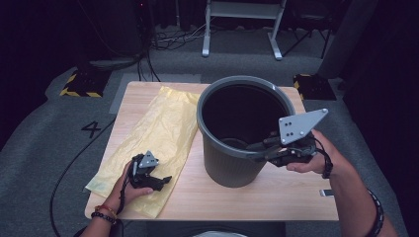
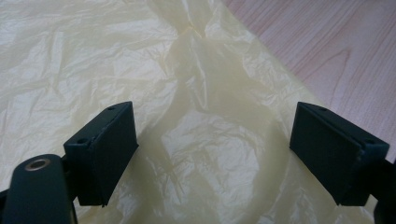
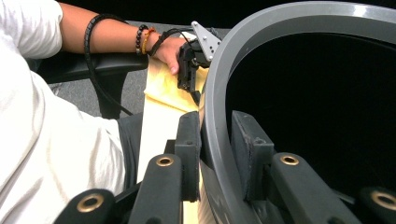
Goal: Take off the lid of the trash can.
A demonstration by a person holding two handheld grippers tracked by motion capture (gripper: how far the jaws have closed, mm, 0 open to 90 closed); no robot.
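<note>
A grey plastic bin stands upright on the wooden table, right of centre. My right gripper is shut on its near right rim, one jaw outside and one inside; in the right gripper view the rim runs between the two pads of that gripper. A crumpled yellow plastic bag lies flat to the left of the bin. My left gripper rests low over the bag's near end, open. In the left gripper view its jaws stand wide apart above the bag, with nothing between them.
The bin is dark inside. Bare wood shows right of the bag. The person's sleeve and forearm fill the left of the right gripper view, where the left gripper is seen over the bag. Cables and a frame stand on the floor beyond the table.
</note>
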